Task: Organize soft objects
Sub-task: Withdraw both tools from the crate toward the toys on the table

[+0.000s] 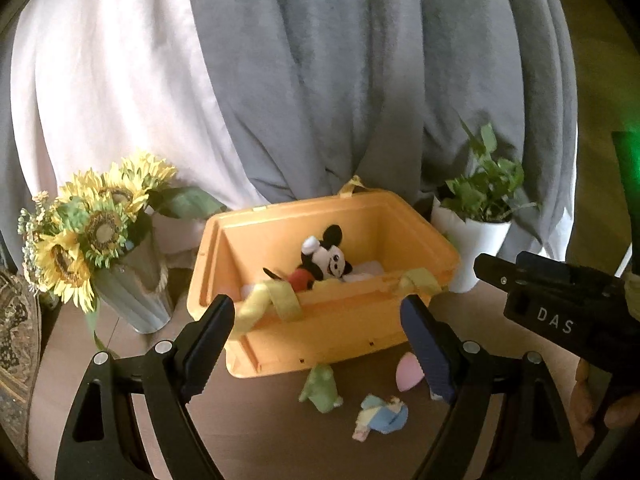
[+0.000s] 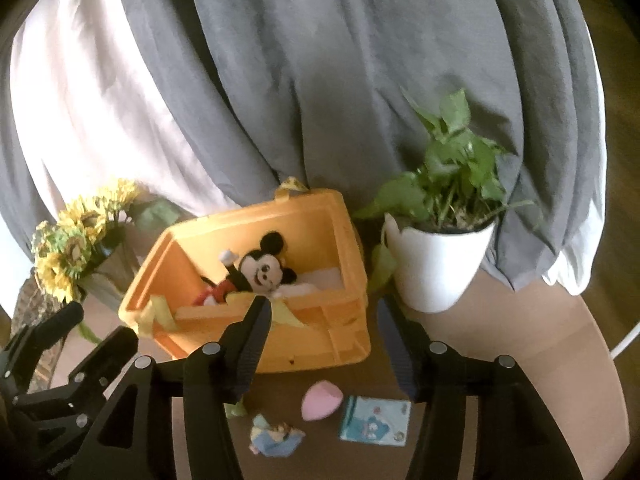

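1. The sunflower vase stands at 9 o'clock from the orange bin on the counter.
2. The left gripper hovers with fingers released and empty; the bin sits between them, the mouse plush inside at 12 o'clock.
3. A green cloth, a blue toy and a pink sponge lie at 6 o'clock from the bin.
4. The right gripper is spread and empty; the printed cloth lies below its right finger.
5. The potted plant stands at 3 o'clock from the bin.
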The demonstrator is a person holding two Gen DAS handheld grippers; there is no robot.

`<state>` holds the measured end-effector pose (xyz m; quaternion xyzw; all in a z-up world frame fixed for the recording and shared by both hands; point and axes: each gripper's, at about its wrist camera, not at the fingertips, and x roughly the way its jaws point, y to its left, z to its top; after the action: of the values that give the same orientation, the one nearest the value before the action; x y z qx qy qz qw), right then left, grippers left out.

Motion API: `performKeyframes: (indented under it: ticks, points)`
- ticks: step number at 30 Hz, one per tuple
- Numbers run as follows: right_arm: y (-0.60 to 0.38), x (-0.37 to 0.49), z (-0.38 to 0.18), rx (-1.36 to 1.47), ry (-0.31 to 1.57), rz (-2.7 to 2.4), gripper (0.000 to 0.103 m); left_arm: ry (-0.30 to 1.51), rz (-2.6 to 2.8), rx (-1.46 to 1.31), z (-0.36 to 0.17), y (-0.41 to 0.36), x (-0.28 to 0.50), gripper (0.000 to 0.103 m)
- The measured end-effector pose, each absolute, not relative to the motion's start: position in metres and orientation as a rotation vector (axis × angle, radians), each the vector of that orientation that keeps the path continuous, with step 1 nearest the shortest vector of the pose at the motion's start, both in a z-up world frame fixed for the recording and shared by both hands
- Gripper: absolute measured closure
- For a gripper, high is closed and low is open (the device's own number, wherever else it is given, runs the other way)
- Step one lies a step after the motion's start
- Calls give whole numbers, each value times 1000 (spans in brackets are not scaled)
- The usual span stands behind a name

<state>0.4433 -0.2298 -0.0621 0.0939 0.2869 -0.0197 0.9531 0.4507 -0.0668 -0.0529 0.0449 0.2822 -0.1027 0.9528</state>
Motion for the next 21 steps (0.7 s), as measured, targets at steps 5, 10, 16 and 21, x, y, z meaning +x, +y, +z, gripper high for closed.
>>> performKeyframes:
  ticks: [5, 10, 16, 21]
  points:
    - [-239, 430, -77, 205, 621, -51, 46, 592, -215, 93, -64, -72, 437, 18]
    - [-244, 419, -88, 205, 646, -51, 46, 610, -219, 95, -78, -77, 423, 18]
    - [-247, 412, -104, 190, 680, -50, 38, 630, -230, 104, -97, -82, 413, 18]
    - [-249, 411, -122, 200, 726, -43, 38, 659, -248, 103, -113, -88, 412, 18]
